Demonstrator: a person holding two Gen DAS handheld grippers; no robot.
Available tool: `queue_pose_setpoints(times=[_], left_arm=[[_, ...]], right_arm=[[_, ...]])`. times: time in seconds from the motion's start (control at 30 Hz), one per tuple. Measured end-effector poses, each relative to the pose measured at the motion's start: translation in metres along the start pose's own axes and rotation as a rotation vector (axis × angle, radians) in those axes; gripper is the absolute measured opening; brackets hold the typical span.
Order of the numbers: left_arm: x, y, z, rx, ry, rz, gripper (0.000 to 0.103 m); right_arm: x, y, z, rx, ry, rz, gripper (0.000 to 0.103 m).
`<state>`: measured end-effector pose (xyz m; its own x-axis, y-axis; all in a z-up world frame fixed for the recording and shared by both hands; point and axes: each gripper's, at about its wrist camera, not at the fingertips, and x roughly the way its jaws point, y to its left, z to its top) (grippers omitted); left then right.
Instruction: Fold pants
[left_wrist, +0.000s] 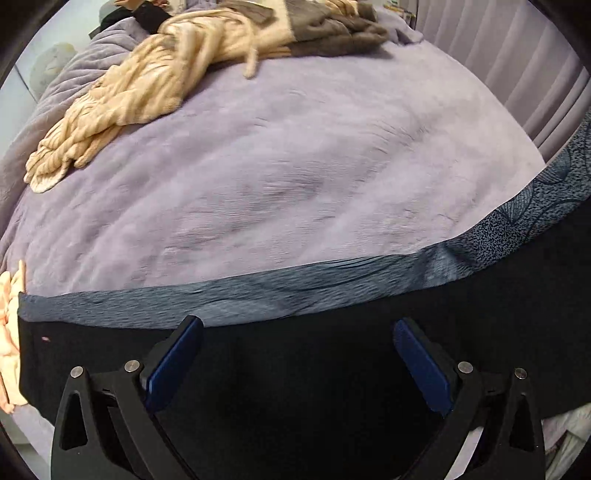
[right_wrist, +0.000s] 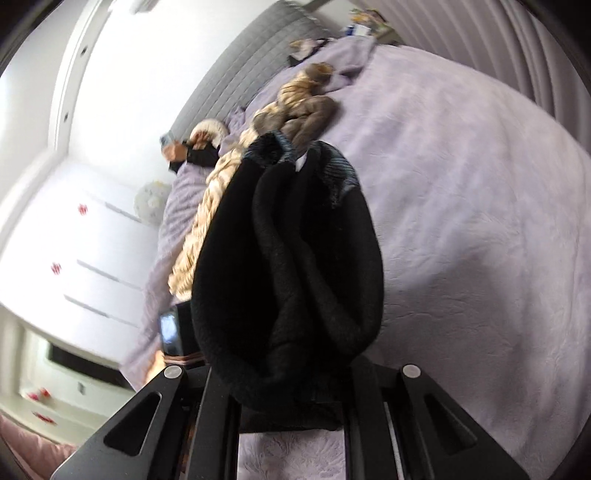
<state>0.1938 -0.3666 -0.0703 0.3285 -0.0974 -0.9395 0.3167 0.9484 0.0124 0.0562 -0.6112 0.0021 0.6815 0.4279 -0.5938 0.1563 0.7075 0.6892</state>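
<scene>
My left gripper (left_wrist: 297, 332) is spread wide; its two blue pads (left_wrist: 173, 363) stand well apart and nothing is between them. It hangs over the pants (left_wrist: 295, 369), which lie as a black band along the near edge of the bed (left_wrist: 295, 166). I cannot tell if the pads touch the cloth. The waistband (left_wrist: 258, 295), grey-blue and ribbed, runs along the far side of this band, and at the right it shows a patterned lining.

My right gripper (right_wrist: 291, 402) is pressed together on the pants (right_wrist: 288, 277). The black cloth is bunched between the jaws and hides the fingertips, and a thick fold of it stands up before the camera, lifted off the bed (right_wrist: 461, 221). At the top of the fold I see the grey ribbed edge.

A beige striped blanket (left_wrist: 129, 99) lies crumpled near the far left edge of the bed, with a brown garment (left_wrist: 332, 26) beside it at the far edge. A peach cloth (left_wrist: 9, 332) is at the near left corner. No containers are in view. Curtains (left_wrist: 517, 62) hang behind the right side of the bed.
</scene>
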Motion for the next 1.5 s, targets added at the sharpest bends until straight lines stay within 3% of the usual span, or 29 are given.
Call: queue_pose_setpoints(times=[0.1, 0.3, 0.4, 0.53, 0.6, 0.67, 0.73, 0.77, 0.83, 0.9, 0.97, 1.03, 1.13, 1.23, 1.27, 1.33, 1.4, 1.43, 1.47, 1.5], left_arm=[[-0.015, 0.046, -0.015, -0.023, -0.012, 0.012, 0.103], [-0.004, 0.15, -0.034, -0.101, 0.022, 0.071, 0.103], [-0.007, 0.186, -0.048, -0.136, 0.035, 0.072, 0.103], [-0.014, 0.208, -0.06, -0.165, 0.046, 0.027, 0.103], [-0.021, 0.209, -0.064, -0.165, 0.04, -0.018, 0.103], [-0.027, 0.202, -0.064, -0.152, 0.043, -0.082, 0.103], [-0.028, 0.188, -0.062, -0.129, 0.06, -0.19, 0.103], [-0.029, 0.18, -0.062, -0.115, 0.062, -0.231, 0.103], [-0.028, 0.158, -0.06, -0.071, 0.069, -0.321, 0.103], [-0.023, 0.137, -0.059, -0.04, 0.093, -0.387, 0.095], [-0.012, 0.116, -0.058, -0.018, 0.138, -0.425, 0.081], [-0.004, 0.1, -0.061, -0.008, 0.172, -0.447, 0.074], [0.011, 0.089, -0.062, -0.02, 0.228, -0.484, 0.071], [0.028, 0.081, -0.062, -0.034, 0.272, -0.495, 0.049], [0.032, 0.081, -0.061, -0.051, 0.279, -0.491, 0.049], [0.027, 0.082, -0.058, -0.062, 0.268, -0.472, 0.046], [0.011, 0.087, -0.058, -0.056, 0.221, -0.458, 0.046], [0.003, 0.09, -0.061, -0.049, 0.191, -0.418, 0.051], [-0.003, 0.095, -0.065, -0.036, 0.17, -0.357, 0.072], [-0.005, 0.099, -0.071, -0.036, 0.156, -0.32, 0.082]], right_arm=[[0.015, 0.045, -0.023, -0.125, 0.038, -0.06, 0.014], [0.123, 0.125, -0.091, -0.273, 0.208, -0.169, 0.016], [0.192, 0.149, -0.14, -0.393, 0.305, -0.344, 0.031], [0.231, 0.185, -0.187, -0.652, 0.348, -0.615, 0.047], [0.222, 0.214, -0.193, -0.752, 0.331, -0.62, 0.047], [0.202, 0.231, -0.194, -0.781, 0.317, -0.558, 0.049], [0.179, 0.227, -0.18, -0.661, 0.327, -0.425, 0.054], [0.161, 0.207, -0.165, -0.489, 0.332, -0.314, 0.054], [0.146, 0.165, -0.14, -0.189, 0.323, -0.211, 0.054], [0.136, 0.127, -0.133, 0.034, 0.323, -0.178, 0.054], [0.13, 0.087, -0.13, 0.225, 0.316, -0.121, 0.054], [0.13, 0.062, -0.132, 0.338, 0.32, -0.073, 0.054], [0.139, 0.042, -0.134, 0.427, 0.31, -0.023, 0.054], [0.148, 0.031, -0.132, 0.472, 0.281, 0.02, 0.053], [0.154, 0.026, -0.131, 0.496, 0.275, 0.032, 0.051], [0.164, 0.017, -0.129, 0.539, 0.289, 0.022, 0.005], [0.166, 0.017, -0.122, 0.569, 0.29, 0.052, 0.005], [0.159, 0.025, -0.12, 0.542, 0.286, 0.073, 0.004], [0.156, 0.038, -0.117, 0.479, 0.296, 0.074, 0.004], [0.155, 0.047, -0.118, 0.435, 0.315, 0.052, 0.004]])
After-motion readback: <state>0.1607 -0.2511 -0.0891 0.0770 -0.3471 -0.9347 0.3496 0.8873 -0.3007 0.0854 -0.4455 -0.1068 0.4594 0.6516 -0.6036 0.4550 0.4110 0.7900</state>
